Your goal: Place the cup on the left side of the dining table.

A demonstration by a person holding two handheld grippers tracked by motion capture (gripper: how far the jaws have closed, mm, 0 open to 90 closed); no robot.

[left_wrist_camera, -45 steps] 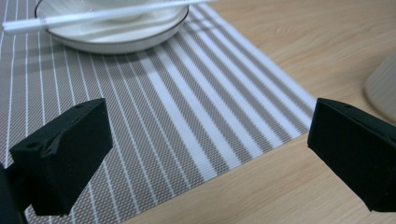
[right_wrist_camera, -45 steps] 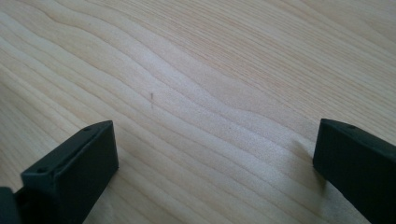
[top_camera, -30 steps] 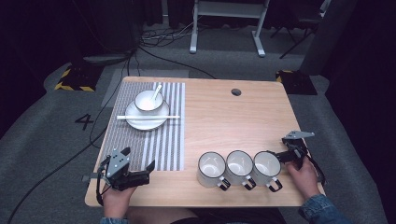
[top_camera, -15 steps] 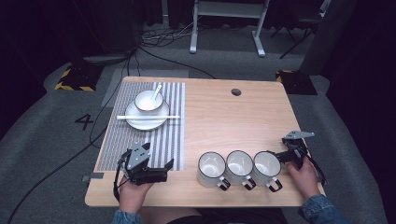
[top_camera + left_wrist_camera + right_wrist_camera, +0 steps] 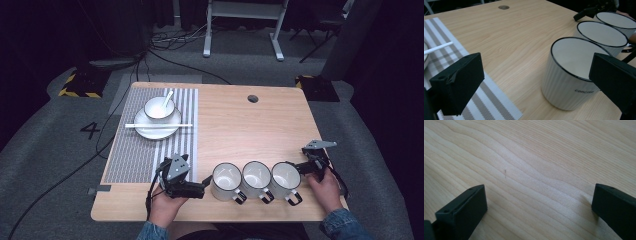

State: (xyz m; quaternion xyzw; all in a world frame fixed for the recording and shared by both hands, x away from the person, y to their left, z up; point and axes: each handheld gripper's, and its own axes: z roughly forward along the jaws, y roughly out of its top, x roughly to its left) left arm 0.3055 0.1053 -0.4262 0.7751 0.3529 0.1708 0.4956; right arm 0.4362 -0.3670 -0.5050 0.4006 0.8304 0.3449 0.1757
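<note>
While our left gripper (image 5: pixel 200 186) lies low on the table (image 5: pixel 240 125) with its jaws spread wide and nothing between them, it points toward three o'clock at the nearest mug (image 5: pixel 226 181), which stands upright just beside the jaw tips; in the left gripper view that mug (image 5: pixel 571 77) sits between the two black jaws but farther out, so we judge that we are lining up to take it by the wall or rim, and have not yet touched it. We keep our right gripper (image 5: pixel 300 168) at the far end of the row, its jaws also parted and empty in the right gripper view, where bare wood shows between them; it rests close against the right mug (image 5: pixel 286 180), perhaps to steady the row, though we cannot tell whether it touches. Between the two stands the middle mug (image 5: pixel 257 178), and the three white mugs form a tight line along the table's six o'clock edge, handles turned toward us, probably so they can be picked off one by one. All three look empty, their pale insides bare. Farther out, at about ten o'clock, a striped placemat (image 5: pixel 135 150) carries a plate (image 5: pixel 150 129) with a bowl (image 5: pixel 159 107) on it; a white spoon (image 5: pixel 166 99) leans in the bowl, and chopsticks (image 5: pixel 158 125) lie across the plate's near rim, a setting laid ready for a drink beside it.
</note>
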